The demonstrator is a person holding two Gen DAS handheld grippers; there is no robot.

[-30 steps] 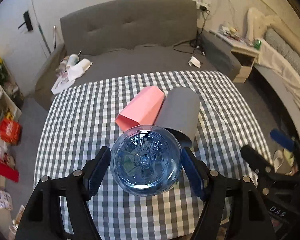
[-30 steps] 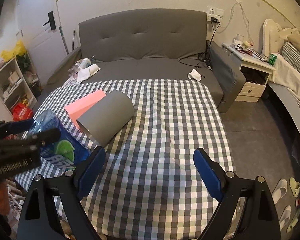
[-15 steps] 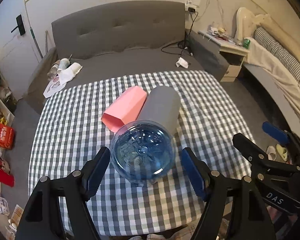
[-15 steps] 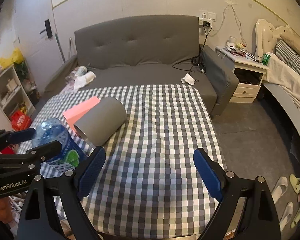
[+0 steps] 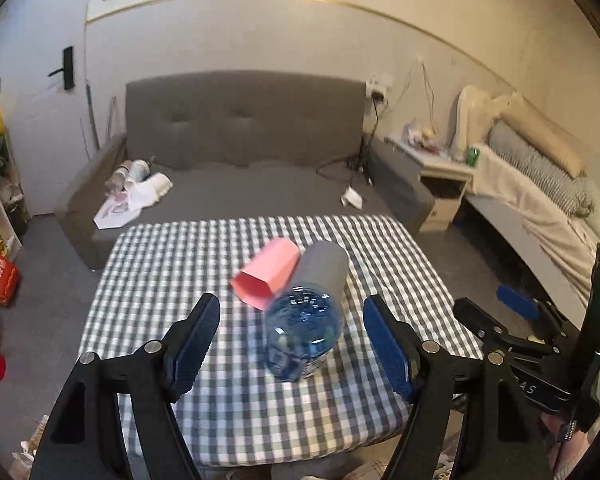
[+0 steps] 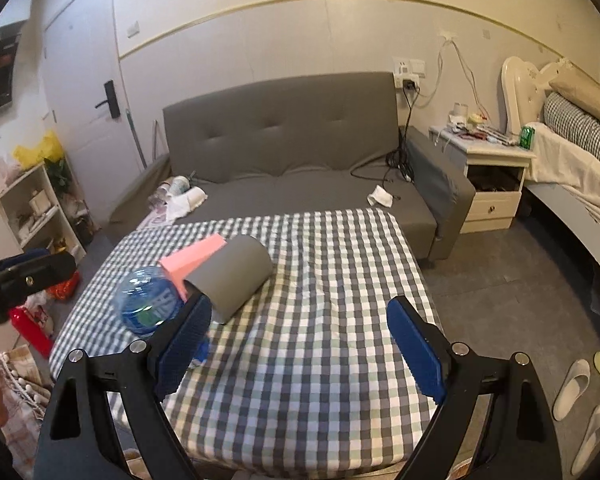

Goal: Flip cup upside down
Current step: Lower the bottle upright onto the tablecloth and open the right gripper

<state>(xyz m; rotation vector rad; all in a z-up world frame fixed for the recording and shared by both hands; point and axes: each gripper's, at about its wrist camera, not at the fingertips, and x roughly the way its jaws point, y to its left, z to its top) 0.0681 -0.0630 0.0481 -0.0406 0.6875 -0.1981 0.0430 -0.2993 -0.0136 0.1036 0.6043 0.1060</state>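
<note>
A pink cup (image 5: 268, 276) and a grey cup (image 5: 324, 268) lie on their sides, touching, in the middle of the checked table (image 5: 172, 264). A clear blue water bottle (image 5: 304, 332) stands in front of them with its base up, a little tilted and blurred. My left gripper (image 5: 291, 312) is open, drawn back from the bottle and touching nothing. The right wrist view shows the grey cup (image 6: 236, 276), the pink cup (image 6: 196, 260) and the bottle (image 6: 148, 300) at the table's left. My right gripper (image 6: 299, 308) hangs open over the near edge, holding nothing.
A grey sofa (image 5: 240, 148) with cups and paper on its seat stands behind the table. A nightstand (image 6: 496, 172) and a bed (image 6: 580, 148) lie to the right, shelves (image 6: 24, 208) to the left. Slippers (image 6: 576, 380) sit on the floor at right.
My left gripper has pulled back and up from the bottle, which was between its fingers and now stands free on the cloth. My right gripper has also drawn back from the table.
</note>
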